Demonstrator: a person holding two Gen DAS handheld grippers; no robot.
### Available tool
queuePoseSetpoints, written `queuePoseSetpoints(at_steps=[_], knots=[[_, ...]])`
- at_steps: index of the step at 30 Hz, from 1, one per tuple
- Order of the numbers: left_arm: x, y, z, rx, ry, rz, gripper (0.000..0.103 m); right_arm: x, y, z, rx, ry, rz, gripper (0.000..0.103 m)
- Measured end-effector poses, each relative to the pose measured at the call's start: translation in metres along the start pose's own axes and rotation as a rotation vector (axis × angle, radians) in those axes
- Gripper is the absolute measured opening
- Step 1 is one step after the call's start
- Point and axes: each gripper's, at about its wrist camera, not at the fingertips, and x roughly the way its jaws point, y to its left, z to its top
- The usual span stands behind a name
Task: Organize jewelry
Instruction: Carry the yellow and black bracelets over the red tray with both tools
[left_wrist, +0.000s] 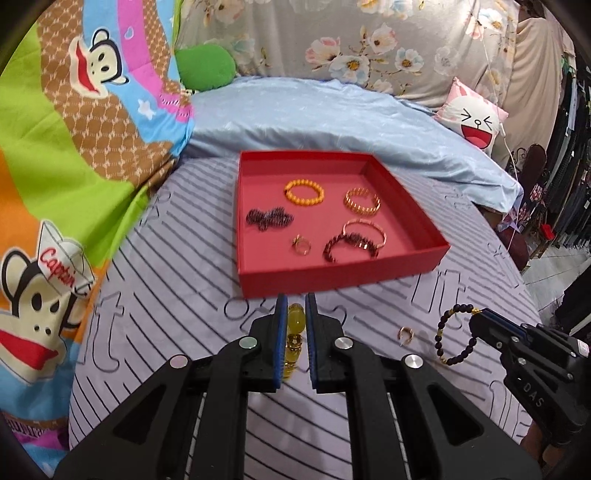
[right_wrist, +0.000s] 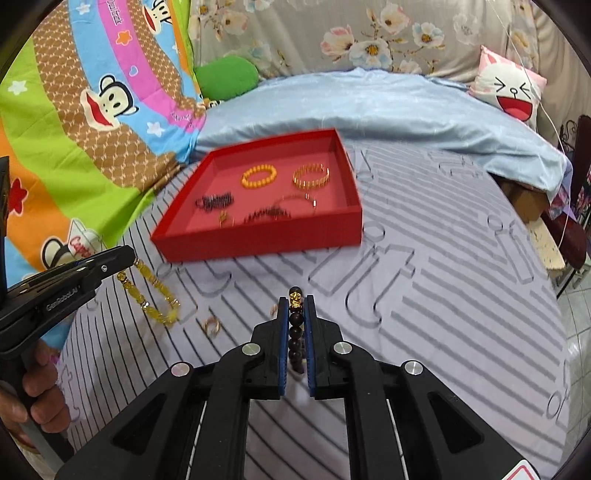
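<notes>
Left gripper (left_wrist: 296, 314): jaws narrow, pinching the translucent yellow bead bracelet (left_wrist: 293, 339) edge-on between the blue pads; in the right wrist view the bracelet (right_wrist: 153, 295) is hanging as a drooping loop just above the striped lilac bedsheet (right_wrist: 424, 314).
Right gripper (right_wrist: 296, 308): jaws narrow, clamping the dark round-bead bracelet with a gold charm (right_wrist: 295, 332); charm is sitting at the fingertips.
Handling: both are looking light, limp and strung on cord; smooth beads are likely slippery, so gripping across one or two beads seems safest.
Long axis: each loop is running back along the fingers, pointing toward the shallow red cardboard tray (left_wrist: 424, 218).
Tray contents: several bracelets and a ring are lying inside.
Loose item: small gold open ring (left_wrist: 405, 334) is lying on the sheet between the grippers.
</notes>
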Motion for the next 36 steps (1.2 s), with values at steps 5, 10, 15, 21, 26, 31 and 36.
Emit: queuePoseSetpoints(at_steps=[5, 10, 15, 21, 26, 31, 36], knots=[[-0.007, -0.008, 0.028, 0.024, -0.057, -0.004, 0.003, 0.002, 0.0, 0.034, -0.007, -0.032, 0.033, 0.008], [-0.01, -0.013, 0.056, 0.045, -0.11, 0.005, 0.003, 0.005, 0.004, 0.062, -0.022, -0.07, 0.031, 0.008], [0.001, 0.004, 0.047, -0.003, -0.081, 0.034, 0.005, 0.005, 0.005, 0.06, -0.024, -0.073, 0.034, 0.008], [0.033, 0.031, 0.0, -0.084, 0.044, 0.066, 0.039, 0.014, 0.003, 0.037, -0.006, -0.016, 0.046, 0.008], [0.058, 0.045, -0.031, -0.102, 0.13, 0.104, 0.039, 0.018, 0.002, 0.022, 0.019, 0.017, 0.054, 0.008], [0.068, 0.046, -0.043, -0.082, 0.151, 0.099, 0.039, 0.021, 0.004, 0.018, 0.024, 0.028, 0.054, 0.008], [0.073, 0.04, -0.043, -0.05, 0.137, 0.093, 0.037, 0.024, 0.005, 0.018, 0.029, 0.032, 0.056, 0.008]])
